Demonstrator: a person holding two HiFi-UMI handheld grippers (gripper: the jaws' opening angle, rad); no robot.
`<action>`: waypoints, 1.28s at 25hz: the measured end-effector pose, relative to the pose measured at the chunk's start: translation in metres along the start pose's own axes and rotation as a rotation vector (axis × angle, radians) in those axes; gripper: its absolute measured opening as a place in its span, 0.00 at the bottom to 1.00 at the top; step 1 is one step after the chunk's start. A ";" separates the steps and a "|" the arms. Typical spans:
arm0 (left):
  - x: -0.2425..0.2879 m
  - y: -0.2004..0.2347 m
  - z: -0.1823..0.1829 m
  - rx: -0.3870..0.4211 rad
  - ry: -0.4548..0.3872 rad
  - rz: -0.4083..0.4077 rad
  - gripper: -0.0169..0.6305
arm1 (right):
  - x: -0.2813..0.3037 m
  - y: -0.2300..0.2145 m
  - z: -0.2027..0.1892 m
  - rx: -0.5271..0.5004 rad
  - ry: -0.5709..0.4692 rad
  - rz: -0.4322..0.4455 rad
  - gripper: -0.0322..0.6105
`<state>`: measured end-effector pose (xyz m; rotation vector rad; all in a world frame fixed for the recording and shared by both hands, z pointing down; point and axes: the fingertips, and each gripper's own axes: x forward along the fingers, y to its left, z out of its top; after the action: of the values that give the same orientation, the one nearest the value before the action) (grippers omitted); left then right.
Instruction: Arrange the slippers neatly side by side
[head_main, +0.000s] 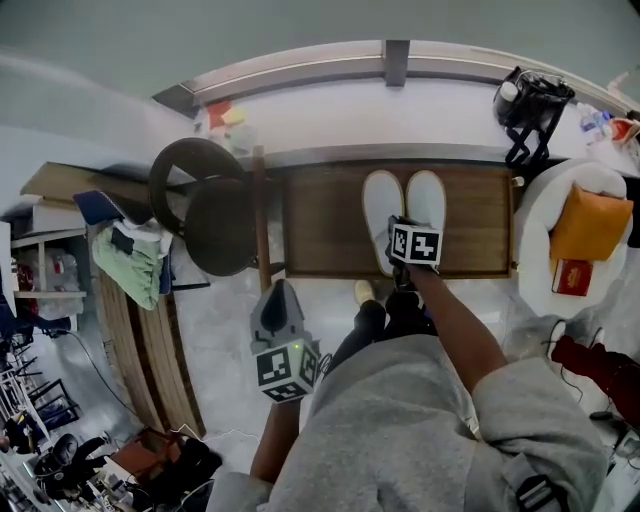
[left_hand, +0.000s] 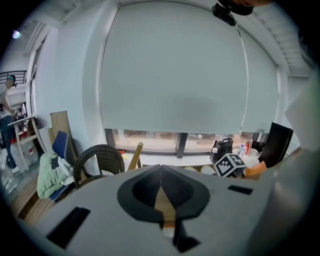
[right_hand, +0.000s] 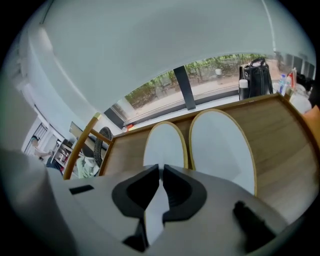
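Two white slippers with tan trim lie side by side on a low wooden bench (head_main: 320, 225), toes towards the window. My right gripper (head_main: 402, 232) is at their heel ends. In the right gripper view its jaws (right_hand: 161, 170) stand almost closed over the heel of the left slipper (right_hand: 165, 142), whose white shows between them. The right slipper (right_hand: 220, 145) lies close beside it, untouched. In the head view the left slipper (head_main: 381, 210) and right slipper (head_main: 427, 200) line up evenly. My left gripper (head_main: 280, 295) hangs over the floor short of the bench, shut and empty (left_hand: 161, 167).
A dark wicker chair (head_main: 205, 205) and a wooden pole (head_main: 260, 215) stand at the bench's left end. A black bag (head_main: 530, 105) sits on the sill at the back right. A white seat with an orange cushion (head_main: 590, 225) is at the right. Clothes (head_main: 130, 255) are heaped at the left.
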<state>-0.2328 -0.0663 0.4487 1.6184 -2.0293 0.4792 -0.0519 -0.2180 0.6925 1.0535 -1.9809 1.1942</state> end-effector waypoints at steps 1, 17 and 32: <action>0.000 -0.001 0.000 0.002 0.003 -0.001 0.05 | 0.002 -0.001 -0.001 0.032 -0.006 0.010 0.11; 0.006 -0.009 0.004 0.025 0.009 -0.028 0.05 | -0.001 -0.007 -0.003 0.369 -0.111 0.004 0.11; 0.023 -0.040 0.017 0.032 -0.062 -0.157 0.05 | -0.137 0.017 0.058 -0.372 -0.255 0.163 0.28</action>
<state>-0.2009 -0.1034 0.4472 1.8157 -1.9282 0.4112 -0.0009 -0.2216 0.5514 0.8992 -2.4085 0.7498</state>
